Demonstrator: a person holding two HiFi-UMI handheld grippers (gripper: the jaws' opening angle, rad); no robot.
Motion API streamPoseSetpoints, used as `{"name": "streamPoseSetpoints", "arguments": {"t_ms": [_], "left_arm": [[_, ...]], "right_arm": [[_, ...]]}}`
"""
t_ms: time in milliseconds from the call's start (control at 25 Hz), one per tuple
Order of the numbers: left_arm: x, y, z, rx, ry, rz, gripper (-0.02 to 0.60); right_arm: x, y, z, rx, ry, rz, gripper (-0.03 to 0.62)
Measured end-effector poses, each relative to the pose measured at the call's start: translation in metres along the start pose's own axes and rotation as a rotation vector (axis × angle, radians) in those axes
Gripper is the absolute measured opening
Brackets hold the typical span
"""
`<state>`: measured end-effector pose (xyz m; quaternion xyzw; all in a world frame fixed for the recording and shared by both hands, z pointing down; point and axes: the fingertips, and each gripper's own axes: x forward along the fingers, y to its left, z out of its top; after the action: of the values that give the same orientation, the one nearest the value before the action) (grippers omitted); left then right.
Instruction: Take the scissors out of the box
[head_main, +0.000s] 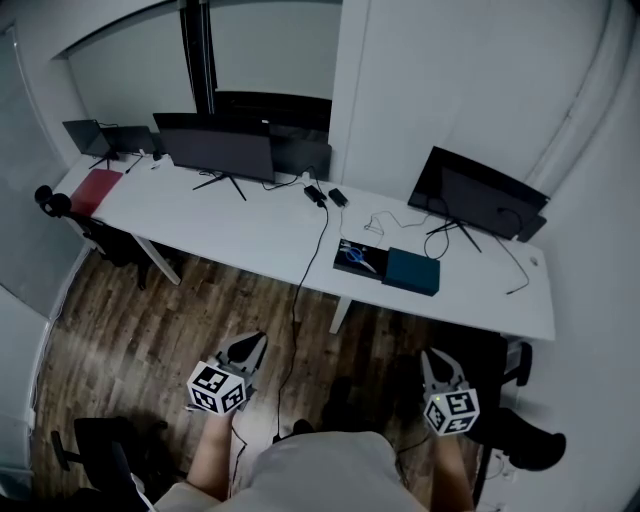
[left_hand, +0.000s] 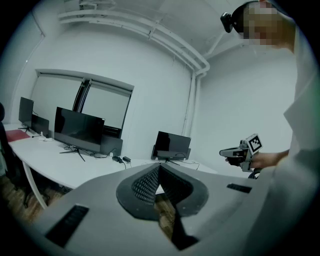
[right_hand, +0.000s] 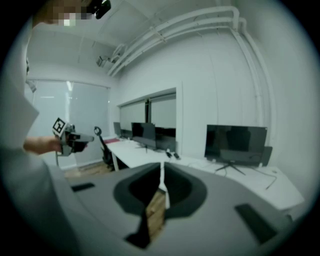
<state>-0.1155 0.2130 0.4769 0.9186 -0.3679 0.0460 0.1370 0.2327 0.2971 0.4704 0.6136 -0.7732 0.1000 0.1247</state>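
**Fingers.** The fingers of the left gripper (left_hand: 159, 169) are together, tip to tip, with nothing between them. Those of the right gripper (right_hand: 161, 174) are likewise closed and empty. Both grippers are held out in front of the person above the floor, well apart from each other and well short of the table. They point roughly level, slightly downward.

**Task item.** The box (head_main: 360, 258) lies open on the table, towards its right half near the front edge. A blue-handled item inside it appears to be the scissors (head_main: 366, 260), though they are too small to confirm in detail. A teal lid (head_main: 412, 271) lies flat just beside the box, on its right.

**Progress.** Judged as not begun beyond the box standing open. The scissors lie inside and neither gripper is near them. Left to do are the approach to the table, opening a set of fingers, the grasp and the lift out.

**Surface.** The table (head_main: 250, 235) is long and white. It carries monitors (head_main: 215, 150) to the left and one to the right of the box, and a red folder (head_main: 97, 190) at the far left end. A cable (head_main: 297, 300) hangs from the front edge to the floor.

**Room.** The floor (head_main: 150, 320) is dark wood plank, the walls are white, and there are windows behind the left monitors.
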Motion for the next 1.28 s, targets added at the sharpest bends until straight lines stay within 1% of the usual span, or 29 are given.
{"name": "streamPoseSetpoints", "arguments": {"t_ms": [240,360,600,880,1080,1280], "left_arm": [[0.029,0.007,0.005,-0.013,-0.001,0.022,0.032],[0.046,0.014,0.008,-0.005,0.013,0.027,0.032],[0.086,0.027,0.018,0.005,0.019,0.031,0.032],[0.131,0.041,0.03,0.009,0.034,0.06,0.032],[0.168,0.039,0.033,0.038,0.073,0.083,0.032],[0.198,0.038,0.034,0.016,0.078,0.095,0.032]], "right_arm": [[0.043,-0.011,0.008,-0.02,0.011,0.052,0.037],[0.069,-0.018,0.015,-0.035,0.017,0.077,0.037],[0.122,-0.04,0.024,-0.042,0.024,0.125,0.037],[0.175,-0.068,0.038,-0.046,0.028,0.185,0.037],[0.209,-0.087,0.032,-0.044,0.068,0.243,0.037],[0.232,-0.108,0.029,-0.031,0.086,0.28,0.037]]}}
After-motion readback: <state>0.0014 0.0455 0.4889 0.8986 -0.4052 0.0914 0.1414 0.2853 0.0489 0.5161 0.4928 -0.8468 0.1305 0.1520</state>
